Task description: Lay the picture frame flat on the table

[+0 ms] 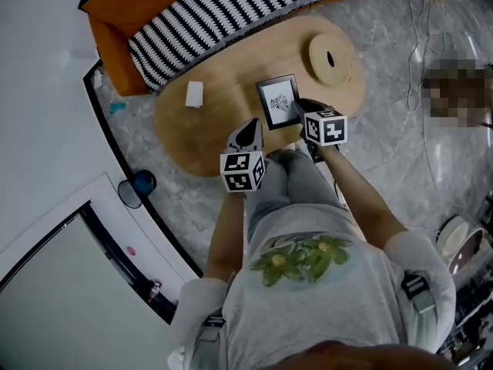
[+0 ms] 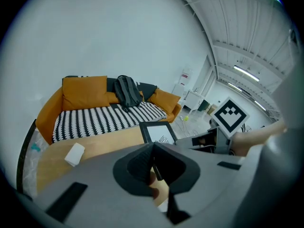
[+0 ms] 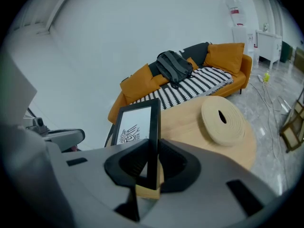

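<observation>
Left gripper (image 2: 153, 147): grey shell with black ribbed pads; the jaws meet at their tips with nothing between them. It hangs over the near edge of the table, just left of the frame and not touching it.
Right gripper (image 3: 153, 144): same build; its jaws are clamped on the right-hand edge strip of the picture frame (image 3: 135, 125), low on that side.
Frame position: on the table's near half, just in front of the person and between the two grippers.
Frame orientation: on end in portrait, long axis pointing up. The picture side faces the person's left and partly toward the person. Whether it leans cannot be told.
Frame make: thin black rectangular moulding around a white sheet with a small black line drawing.
Frame foot: a pale wooden block (image 3: 147, 192) sits at the lower end, between the right jaws.
Table (image 1: 208, 129): light wood, smooth, a rounded bean-like outline.
White block (image 1: 194, 94): small and rectangular, lying flat to the frame's left, well apart from it.
Disc (image 3: 222, 119): thick, round, pale wood with a dark slot in its middle, lying flat at the table's right end.
Floor (image 1: 385, 129): grey, marbled, glossy.
Sofa (image 2: 80, 96): orange, behind the table, its seat covered in black-and-white stripes.
Backpack (image 3: 175, 66): dark grey, propped against the sofa's back cushions.
</observation>
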